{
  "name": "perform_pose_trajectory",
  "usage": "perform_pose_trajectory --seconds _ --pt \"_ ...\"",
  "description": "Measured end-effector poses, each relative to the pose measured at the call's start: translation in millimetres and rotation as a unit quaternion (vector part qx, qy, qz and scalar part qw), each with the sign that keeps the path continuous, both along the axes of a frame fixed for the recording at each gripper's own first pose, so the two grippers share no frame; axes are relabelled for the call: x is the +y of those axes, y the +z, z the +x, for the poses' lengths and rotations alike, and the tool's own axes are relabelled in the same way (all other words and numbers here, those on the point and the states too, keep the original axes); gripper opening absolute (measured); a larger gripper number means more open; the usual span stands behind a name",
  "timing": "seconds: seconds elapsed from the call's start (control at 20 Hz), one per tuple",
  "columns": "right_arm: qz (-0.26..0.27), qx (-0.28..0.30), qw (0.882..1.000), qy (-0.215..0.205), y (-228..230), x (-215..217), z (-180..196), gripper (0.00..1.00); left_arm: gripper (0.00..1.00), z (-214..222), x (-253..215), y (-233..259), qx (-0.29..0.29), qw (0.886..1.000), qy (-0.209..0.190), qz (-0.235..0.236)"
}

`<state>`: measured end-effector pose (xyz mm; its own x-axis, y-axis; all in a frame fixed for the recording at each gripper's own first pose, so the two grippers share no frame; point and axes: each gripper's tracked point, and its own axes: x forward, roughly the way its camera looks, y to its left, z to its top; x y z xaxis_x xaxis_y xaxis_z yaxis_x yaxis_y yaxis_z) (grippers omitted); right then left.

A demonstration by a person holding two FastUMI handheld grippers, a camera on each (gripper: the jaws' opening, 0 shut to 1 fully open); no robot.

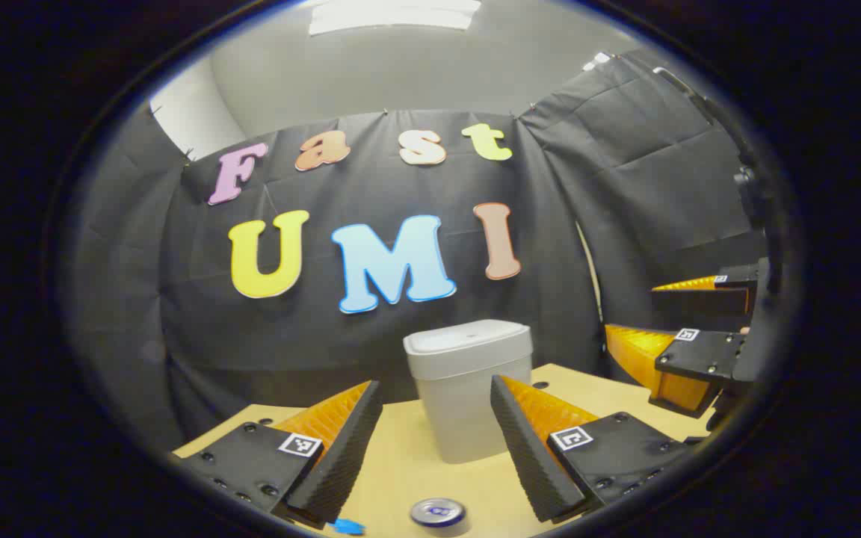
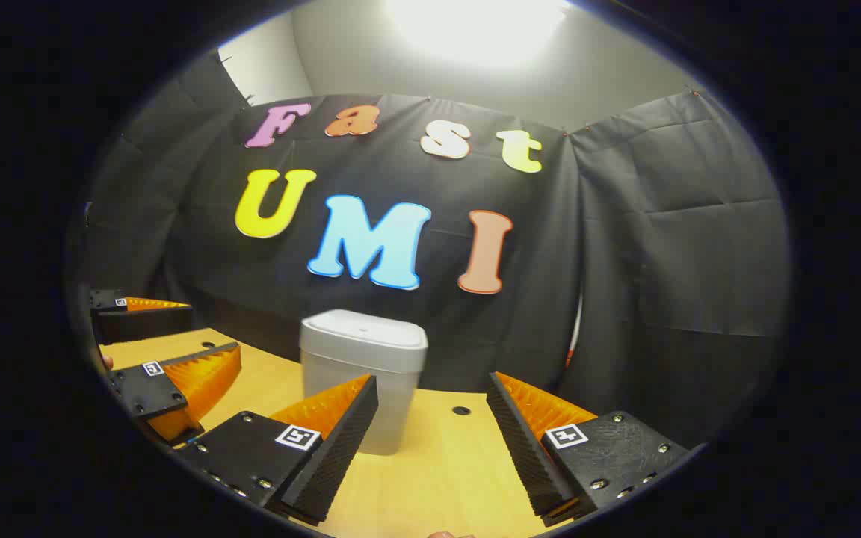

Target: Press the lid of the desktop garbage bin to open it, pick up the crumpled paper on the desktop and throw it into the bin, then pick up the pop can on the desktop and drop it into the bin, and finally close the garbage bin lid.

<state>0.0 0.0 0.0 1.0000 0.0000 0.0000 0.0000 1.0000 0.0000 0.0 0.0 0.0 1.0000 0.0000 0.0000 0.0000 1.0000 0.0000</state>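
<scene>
A grey desktop bin (image 1: 468,403) stands upright on the wooden desktop (image 1: 400,478), its lid (image 1: 468,340) down flat. The top of a pop can (image 1: 439,514) shows at the near edge, in front of the bin. My left gripper (image 1: 436,448) hangs open above the can, fingers either side of the bin's image and short of it. In the right gripper view the bin (image 2: 363,388) with its lid (image 2: 365,332) sits left of centre. My right gripper (image 2: 430,441) is open and holds nothing. The left gripper (image 2: 215,330) shows open at the far left.
The right gripper (image 1: 632,314) hangs open at the right, beside the bin. A small blue thing (image 1: 347,527) lies left of the can. A hole (image 2: 461,410) marks the desktop (image 2: 438,471) right of the bin. Black cloth walls stand close behind.
</scene>
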Motion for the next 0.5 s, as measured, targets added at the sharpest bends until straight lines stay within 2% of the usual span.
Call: perform_pose_trajectory --seconds 0.1,0.15,0.2,0.25,0.3,0.5 --pt "0.004 -0.004 0.999 0.032 11 23 7 0.94 0.95 0 19 -1 0.022 0.999 0.009 -0.027" --pt "0.0 -0.012 0.999 0.04 19 27 10 0.94 1.0 0 28 -1 0.026 0.999 0.015 -0.044" --pt "-0.007 -0.023 0.999 0.046 28 29 12 0.94 0.95 2 38 6 0.026 0.998 0.024 -0.06" --pt "-0.011 -0.031 0.998 0.05 34 29 16 0.94 1.0 4 45 12 0.022 0.997 0.034 -0.067" --pt "-0.012 -0.037 0.998 0.058 40 31 19 0.94 0.95 4 53 19 0.018 0.996 0.045 -0.07" --pt "-0.001 -0.042 0.996 0.079 49 28 28 0.94 0.95 10 56 33 0.002 0.995 0.056 -0.078"
